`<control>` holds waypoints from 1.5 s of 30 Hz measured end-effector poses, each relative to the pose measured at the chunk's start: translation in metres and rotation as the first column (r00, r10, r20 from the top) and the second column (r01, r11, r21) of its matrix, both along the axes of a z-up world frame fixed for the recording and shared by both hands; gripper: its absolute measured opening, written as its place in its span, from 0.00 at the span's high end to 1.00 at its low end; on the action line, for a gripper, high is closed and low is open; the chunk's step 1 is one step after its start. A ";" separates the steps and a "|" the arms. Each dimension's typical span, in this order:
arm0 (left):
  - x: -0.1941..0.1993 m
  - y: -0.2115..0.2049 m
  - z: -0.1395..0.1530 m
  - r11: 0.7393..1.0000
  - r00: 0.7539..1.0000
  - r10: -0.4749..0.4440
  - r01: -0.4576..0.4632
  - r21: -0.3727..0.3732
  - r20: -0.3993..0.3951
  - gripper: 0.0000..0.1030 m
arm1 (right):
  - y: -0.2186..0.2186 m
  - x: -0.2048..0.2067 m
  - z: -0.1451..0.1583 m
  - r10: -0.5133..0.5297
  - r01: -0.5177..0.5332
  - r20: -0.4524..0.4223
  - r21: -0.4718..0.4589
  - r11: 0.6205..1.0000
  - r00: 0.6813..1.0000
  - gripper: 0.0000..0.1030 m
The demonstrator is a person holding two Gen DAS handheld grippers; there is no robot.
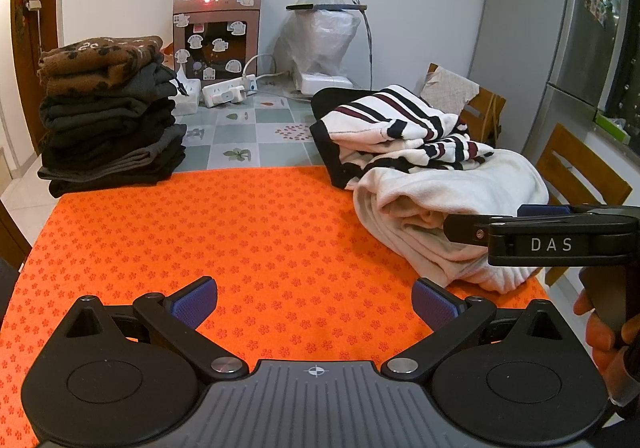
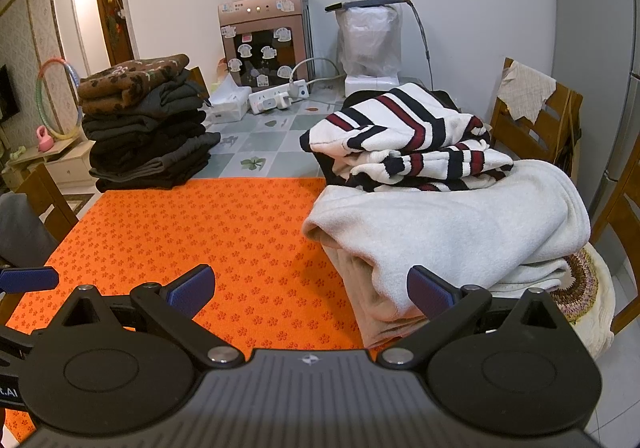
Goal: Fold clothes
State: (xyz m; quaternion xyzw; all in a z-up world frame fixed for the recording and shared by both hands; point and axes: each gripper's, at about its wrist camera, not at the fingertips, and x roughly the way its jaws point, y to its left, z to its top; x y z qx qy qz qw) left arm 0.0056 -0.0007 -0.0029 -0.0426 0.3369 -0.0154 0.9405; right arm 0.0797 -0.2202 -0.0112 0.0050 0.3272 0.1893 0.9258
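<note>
An orange flower-print mat (image 1: 248, 240) (image 2: 224, 236) covers the near table. On its right side lies a heap: a cream garment (image 1: 452, 208) (image 2: 452, 232) with a white, black and dark-red striped sweater (image 1: 400, 124) (image 2: 408, 132) on top. A tall stack of folded dark clothes (image 1: 108, 128) (image 2: 148, 132), topped by a brown patterned piece, stands at the back left. My left gripper (image 1: 315, 302) hovers open over bare mat. My right gripper (image 2: 311, 290) is open too, its right finger beside the cream garment's near edge. It also shows side-on at the left wrist view's right edge, held by a hand (image 1: 604, 332).
Behind the mat, on a tiled tabletop (image 1: 240, 132), stand a water dispenser (image 1: 218, 32) (image 2: 266, 36), a power strip (image 1: 230, 90), a tissue box and a bagged white appliance (image 1: 320, 40). Wooden chairs (image 2: 536, 120) flank the right side. A fridge (image 1: 560, 40) is at far right.
</note>
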 end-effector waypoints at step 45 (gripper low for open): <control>0.053 0.026 -0.036 0.995 0.988 0.097 -0.101 -0.022 -0.119 0.00 | -0.010 0.208 -0.020 0.043 -0.043 -0.008 -0.194 0.980 0.999 0.00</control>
